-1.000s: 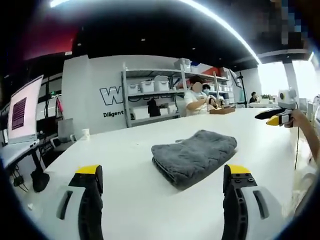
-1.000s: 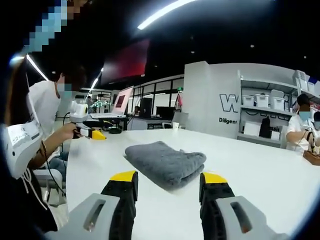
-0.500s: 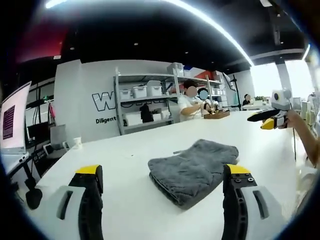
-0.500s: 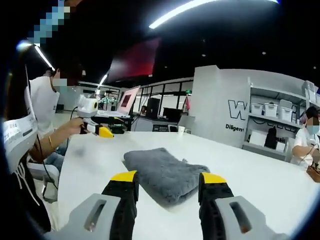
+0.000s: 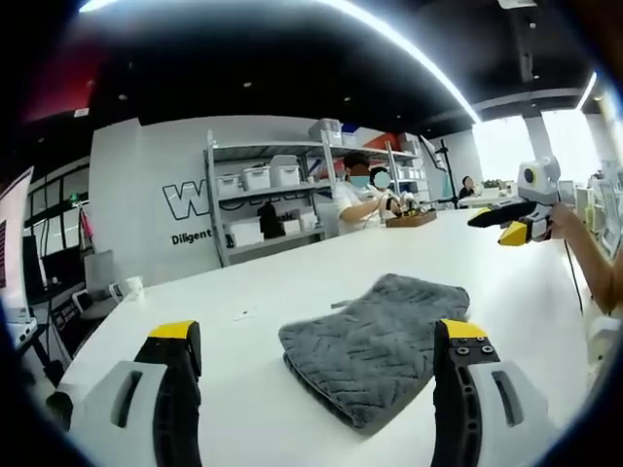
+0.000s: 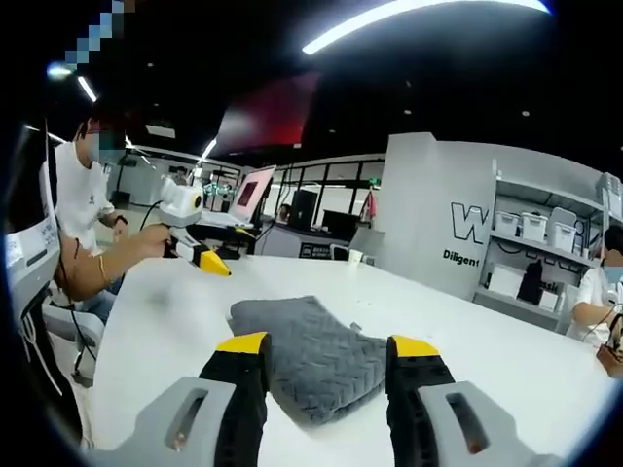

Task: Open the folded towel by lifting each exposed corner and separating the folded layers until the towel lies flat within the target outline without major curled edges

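Towel: a grey towel (image 5: pixel 375 345) of thick pile with a chevron-ribbed weave lies folded in stacked layers on the white table (image 5: pixel 292 282). In the left gripper view the layered fold edge faces the camera and the lower left corner is rounded. In the right gripper view the towel (image 6: pixel 307 355) shows the same ribbed surface, with its near edge partly hidden behind the jaws.
Table: smooth, matt white top, flat; the towel sits on it near both grippers.
Left gripper: the left gripper (image 5: pixel 311 336) has two grey moulded jaws with yellow tips, standing wide apart with nothing between them. It is above the table, short of the towel; its right-hand jaw overlaps the towel's right part in the view. In the right gripper view it (image 6: pixel 202 258) appears at the left, held by a hand (image 6: pixel 151 241); there I cannot tell how its jaws stand.
Right gripper: the right gripper (image 6: pixel 326 345) has the same grey bodies and yellow tips, jaws apart and holding nothing, framing the towel's near edge. In the left gripper view it (image 5: pixel 511 226) is at the right, well beyond the towel.
Background: metal shelving (image 5: pixel 282 195) carries pale boxes against a grey wall with lettering.
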Tool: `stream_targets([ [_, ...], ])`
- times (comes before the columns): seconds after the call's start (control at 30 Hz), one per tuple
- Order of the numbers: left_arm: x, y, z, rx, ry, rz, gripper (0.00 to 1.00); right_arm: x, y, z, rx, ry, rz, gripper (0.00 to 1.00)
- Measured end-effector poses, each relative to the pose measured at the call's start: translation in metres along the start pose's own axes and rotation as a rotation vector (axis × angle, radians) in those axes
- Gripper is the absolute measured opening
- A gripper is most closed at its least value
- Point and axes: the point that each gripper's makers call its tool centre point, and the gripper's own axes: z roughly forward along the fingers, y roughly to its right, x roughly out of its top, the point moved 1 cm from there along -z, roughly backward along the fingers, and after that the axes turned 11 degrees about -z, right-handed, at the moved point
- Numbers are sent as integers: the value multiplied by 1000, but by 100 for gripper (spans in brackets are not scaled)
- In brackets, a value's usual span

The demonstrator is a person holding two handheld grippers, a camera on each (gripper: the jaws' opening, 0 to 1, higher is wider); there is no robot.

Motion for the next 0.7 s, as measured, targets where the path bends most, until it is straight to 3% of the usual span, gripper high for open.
stream_targets([
  [0.1, -4, 4, 8, -35, -9, -21, 97, -12, 3, 11, 8, -12, 26, 42],
  [0.27, -7, -2, 17, -22, -18, -7, 97, -32, 5, 23, 19, -47, 72, 42],
  [0.5, -6, -12, 34, -13, -26, -7, 97, -37, 13, 34, 5, -34, 96, 41],
  [0.7, -5, -16, 49, -13, -31, -40, 96, -44, 21, 46, -8, -78, 55, 41],
])
